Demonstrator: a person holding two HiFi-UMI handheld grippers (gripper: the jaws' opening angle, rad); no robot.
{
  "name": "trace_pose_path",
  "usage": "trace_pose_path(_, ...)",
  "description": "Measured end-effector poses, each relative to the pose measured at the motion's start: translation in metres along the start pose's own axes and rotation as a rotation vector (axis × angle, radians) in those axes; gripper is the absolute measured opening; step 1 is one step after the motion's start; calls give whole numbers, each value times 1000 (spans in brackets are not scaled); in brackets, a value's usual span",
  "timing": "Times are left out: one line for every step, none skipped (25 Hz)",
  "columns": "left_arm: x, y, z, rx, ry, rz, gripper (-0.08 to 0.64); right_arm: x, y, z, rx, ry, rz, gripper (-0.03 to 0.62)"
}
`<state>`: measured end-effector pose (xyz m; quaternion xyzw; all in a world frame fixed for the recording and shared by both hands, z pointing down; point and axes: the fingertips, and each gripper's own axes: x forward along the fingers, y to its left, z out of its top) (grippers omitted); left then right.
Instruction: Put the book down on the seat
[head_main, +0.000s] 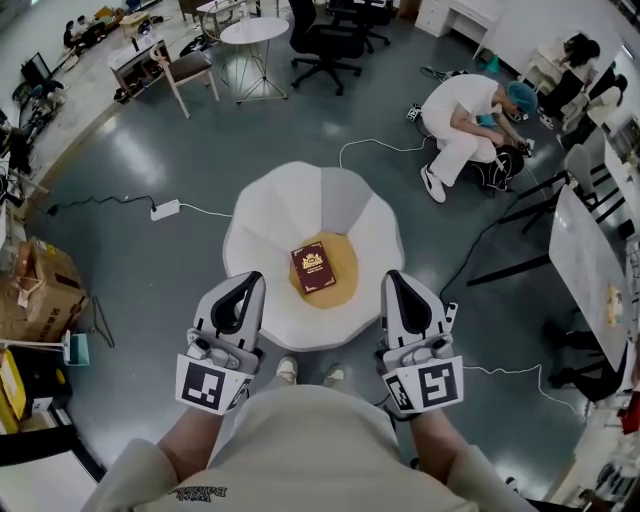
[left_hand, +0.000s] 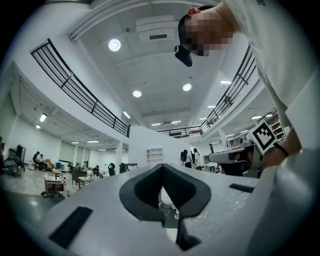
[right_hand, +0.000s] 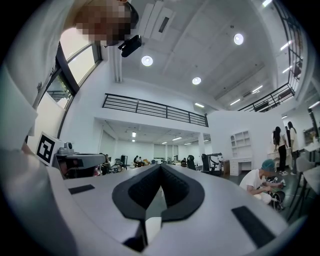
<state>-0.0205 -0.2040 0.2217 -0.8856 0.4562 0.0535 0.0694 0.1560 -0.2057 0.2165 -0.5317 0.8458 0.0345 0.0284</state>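
Lying flat on the yellow cushion (head_main: 347, 262) of the white seat (head_main: 275, 205), the book (head_main: 313, 267) sits ahead of and between my two claws. Only the head view shows it. The gripper views look out across the hall, and the right one catches a crouching person (right_hand: 259, 183). Left claw (head_main: 254, 279) and right claw (head_main: 392, 277) have their jaws together, gripping nothing. I hold both close to my torso, tips forward.

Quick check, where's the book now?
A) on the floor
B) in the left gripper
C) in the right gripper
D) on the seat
D: the book lies flat on the yellow middle of the seat, with nothing gripping it.
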Motion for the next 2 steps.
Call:
trace_pose_path(-1, 0, 0, 1, 1, 0, 3, 0, 2, -1, 2, 0, 4, -2)
trace_pose_path(-2, 1, -1, 2, 2, -1, 3, 0, 3, -2, 3, -1, 7, -2)
